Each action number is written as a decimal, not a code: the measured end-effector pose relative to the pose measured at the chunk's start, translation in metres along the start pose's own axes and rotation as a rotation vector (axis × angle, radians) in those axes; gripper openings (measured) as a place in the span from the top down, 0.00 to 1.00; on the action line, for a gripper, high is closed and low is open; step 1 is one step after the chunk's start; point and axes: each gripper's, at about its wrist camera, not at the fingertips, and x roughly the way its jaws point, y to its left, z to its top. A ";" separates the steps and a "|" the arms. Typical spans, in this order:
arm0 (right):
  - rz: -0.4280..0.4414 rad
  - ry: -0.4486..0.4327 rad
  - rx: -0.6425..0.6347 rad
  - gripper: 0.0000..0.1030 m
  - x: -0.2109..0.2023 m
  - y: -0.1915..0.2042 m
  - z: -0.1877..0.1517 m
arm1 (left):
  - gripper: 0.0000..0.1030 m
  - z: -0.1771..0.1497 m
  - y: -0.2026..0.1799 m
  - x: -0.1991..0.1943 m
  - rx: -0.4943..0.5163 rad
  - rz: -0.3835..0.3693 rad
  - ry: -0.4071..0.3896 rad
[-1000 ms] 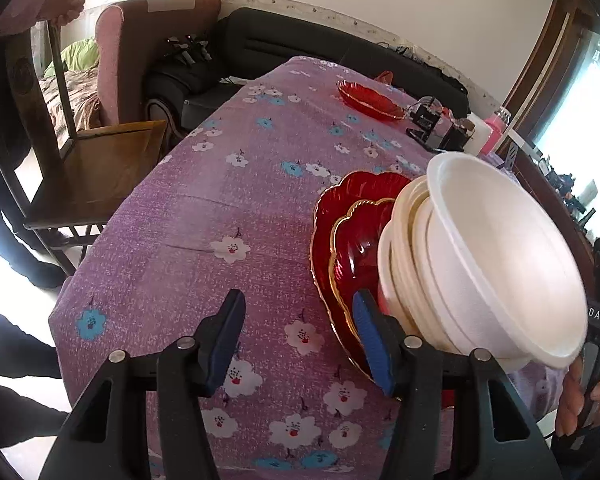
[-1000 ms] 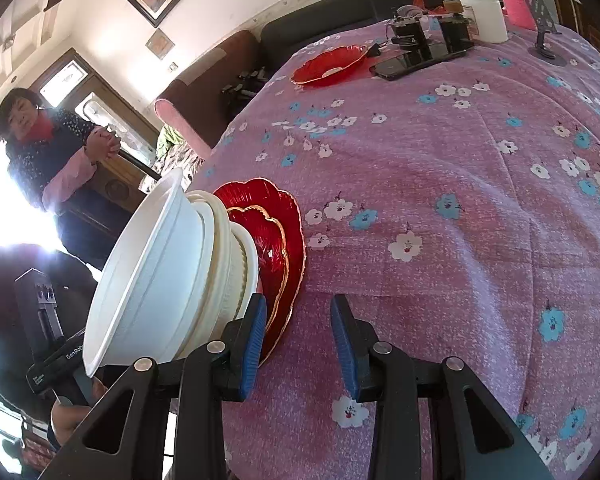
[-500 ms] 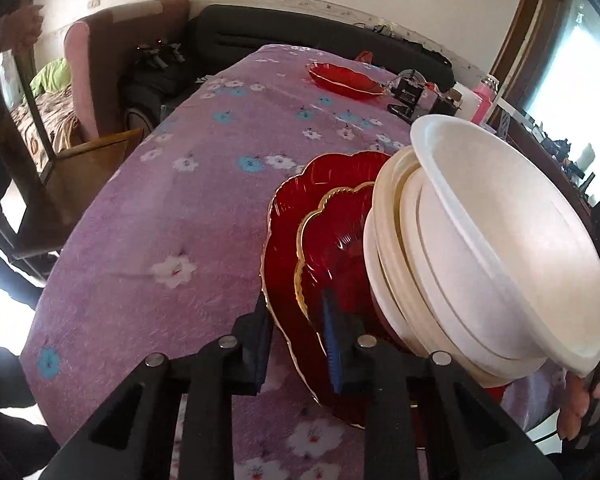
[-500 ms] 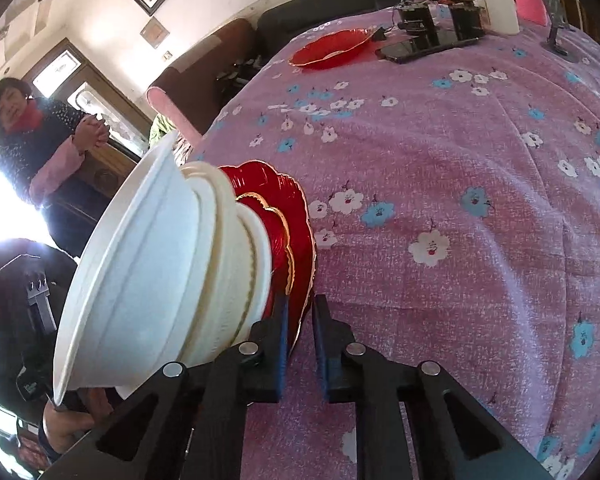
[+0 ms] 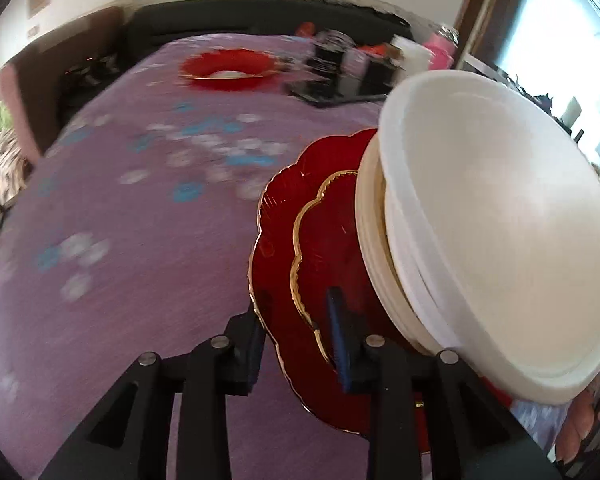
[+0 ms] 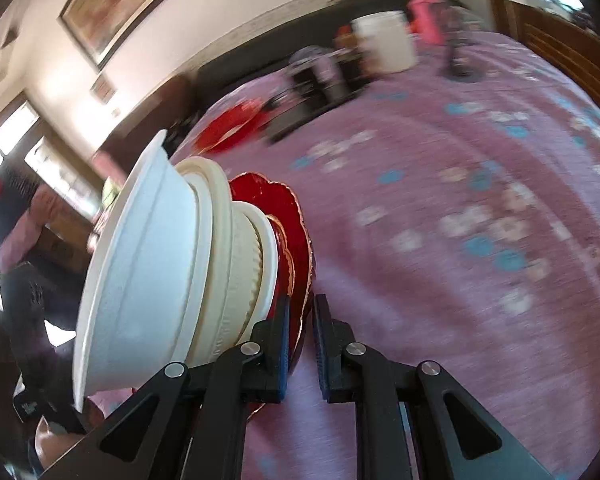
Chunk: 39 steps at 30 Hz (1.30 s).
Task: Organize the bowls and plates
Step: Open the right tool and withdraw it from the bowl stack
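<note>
Clamping opposite edges of the large red plate (image 5: 278, 240): left gripper (image 5: 296, 338) at its 6 o'clock rim, jaws easing open slightly since half a second ago; right gripper (image 6: 302, 344), open a second ago, now clenched on it. White bowls (image 5: 496, 232) stacked atop (stack apparently being lifted). Second red plate (image 5: 230, 65) waiting at 12 o'clock on the purple tablecloth (image 5: 112, 280).

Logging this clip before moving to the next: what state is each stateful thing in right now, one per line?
Left gripper: clamped across the rims of both red plates, jaws opening slightly.
Right gripper: shut on the large red plate's rim.
Large red plate: bottom of the stack, gripped on both sides.
Small red plate: nested on it.
White bowls: stacked, topmost empty.
Far red dish: lying alone on the tablecloth.
</note>
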 end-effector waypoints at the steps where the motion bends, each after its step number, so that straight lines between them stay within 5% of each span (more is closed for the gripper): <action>1: -0.014 -0.010 0.020 0.88 0.000 -0.010 0.005 | 0.72 0.004 -0.008 0.007 0.009 0.005 0.008; 12: -0.089 -0.073 0.103 0.88 0.019 -0.056 0.039 | 0.70 0.051 -0.042 0.042 -0.011 0.020 -0.049; 15: -0.051 -0.083 0.135 0.87 0.010 -0.064 0.036 | 0.66 0.045 -0.041 0.037 -0.005 -0.003 -0.048; 19: -0.067 -0.107 0.122 0.77 -0.013 -0.063 0.029 | 0.45 0.025 -0.037 0.019 0.004 -0.030 -0.061; 25: -0.133 -0.158 0.054 0.74 -0.049 -0.057 -0.003 | 0.37 -0.014 -0.037 -0.030 0.015 -0.087 -0.170; 28: -0.131 -0.171 -0.007 0.72 -0.059 -0.042 -0.025 | 0.29 -0.030 -0.047 -0.050 0.047 -0.074 -0.250; 33: -0.150 -0.213 -0.076 0.51 -0.067 -0.021 -0.049 | 0.13 -0.048 -0.064 -0.070 0.105 0.033 -0.384; 39: -0.154 -0.218 -0.076 0.45 -0.066 -0.014 -0.055 | 0.06 -0.054 -0.072 -0.070 0.131 0.098 -0.390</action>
